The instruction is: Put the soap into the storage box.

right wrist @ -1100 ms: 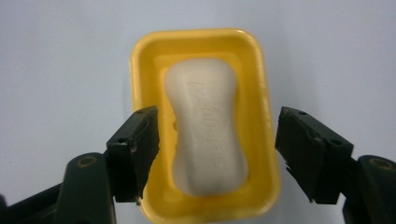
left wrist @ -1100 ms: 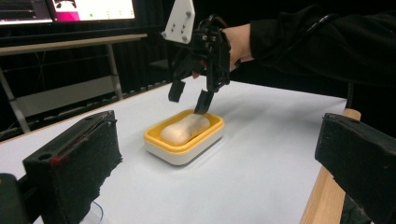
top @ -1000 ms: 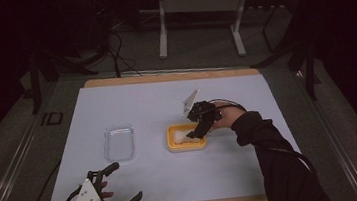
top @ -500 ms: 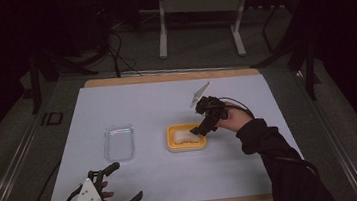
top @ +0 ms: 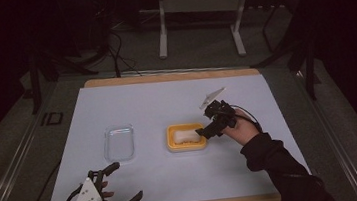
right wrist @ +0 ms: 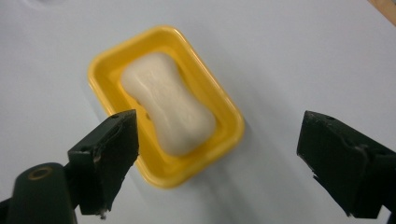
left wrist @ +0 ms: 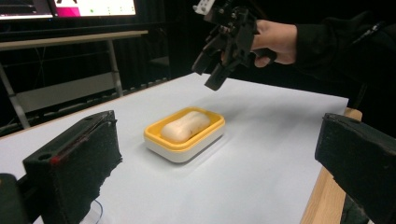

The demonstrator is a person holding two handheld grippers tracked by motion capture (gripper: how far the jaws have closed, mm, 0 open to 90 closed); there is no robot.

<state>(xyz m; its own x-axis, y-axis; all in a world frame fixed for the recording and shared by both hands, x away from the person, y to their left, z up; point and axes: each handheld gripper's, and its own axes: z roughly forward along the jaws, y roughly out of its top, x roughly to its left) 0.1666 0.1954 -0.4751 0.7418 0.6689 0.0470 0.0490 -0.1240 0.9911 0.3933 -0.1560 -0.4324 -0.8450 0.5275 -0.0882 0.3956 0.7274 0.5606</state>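
A pale, waisted bar of soap [right wrist: 168,109] lies in a yellow rectangular plastic dish [right wrist: 219,140] near the middle of the white-topped counter [top: 175,181]. The right claw [top: 208,129] hangs just above the dish's right end, jaws spread wide. A clear plastic lid [top: 119,142] lies to the dish's left. The left claw [top: 125,184] rests at the near edge, wide apart too.

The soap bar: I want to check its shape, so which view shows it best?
The right gripper view: the soap bar is close, seen from above, its waisted outline clear inside the yellow dish. The left gripper view shows it side-on, farther off; the high view shows a small pale patch.
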